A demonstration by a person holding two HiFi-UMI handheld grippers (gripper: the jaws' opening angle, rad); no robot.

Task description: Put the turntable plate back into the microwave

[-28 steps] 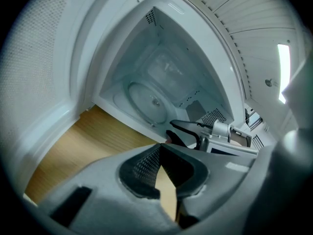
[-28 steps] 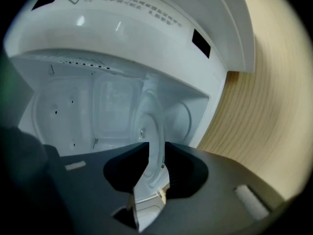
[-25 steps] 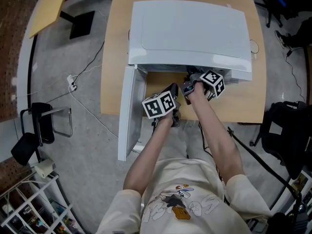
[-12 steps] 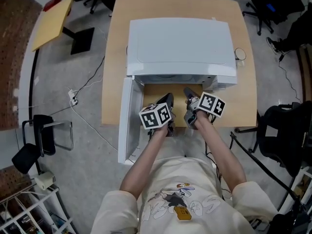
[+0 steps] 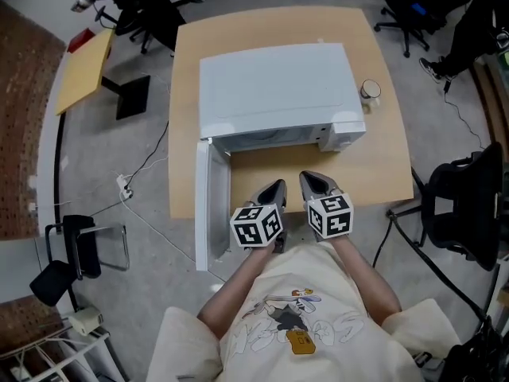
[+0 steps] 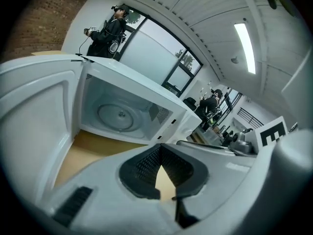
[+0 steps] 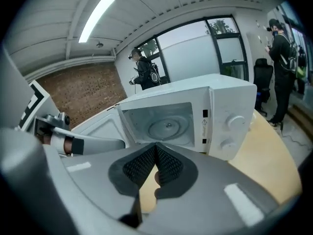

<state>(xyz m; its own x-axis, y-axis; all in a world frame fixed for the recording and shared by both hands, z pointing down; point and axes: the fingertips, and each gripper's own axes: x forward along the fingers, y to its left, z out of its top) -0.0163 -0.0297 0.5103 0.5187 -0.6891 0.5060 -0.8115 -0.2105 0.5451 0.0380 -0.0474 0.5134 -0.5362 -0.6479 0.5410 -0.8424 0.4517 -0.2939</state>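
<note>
A second before, my right tongs point(image 5: 314, 183) had reached into the microwave point(image 5: 274, 86). Now they and the left tongs point(image 5: 274, 188) were drawn back from its mouth, both closed tight and empty. Its door point(image 5: 208, 205) hung open on its left, and a cup point(image 5: 370, 91) stood on the desk point(image 5: 374, 165) to its right. The plate point(image 7: 166, 126) lay flat inside it, round, with no long axis.

We log the white microwave point(image 5: 274, 90) upright on the wooden table point(image 5: 382, 157). Its door point(image 5: 205, 205) is swung fully open on the left-hand hinge, and the free end reaches past the table's front edge. Two knobs point(image 7: 235, 122) sit on the panel to the right of the cavity. The turntable plate point(image 6: 117, 115) is round, clear and ringed. It lies flat and centred on the cavity floor.
</note>
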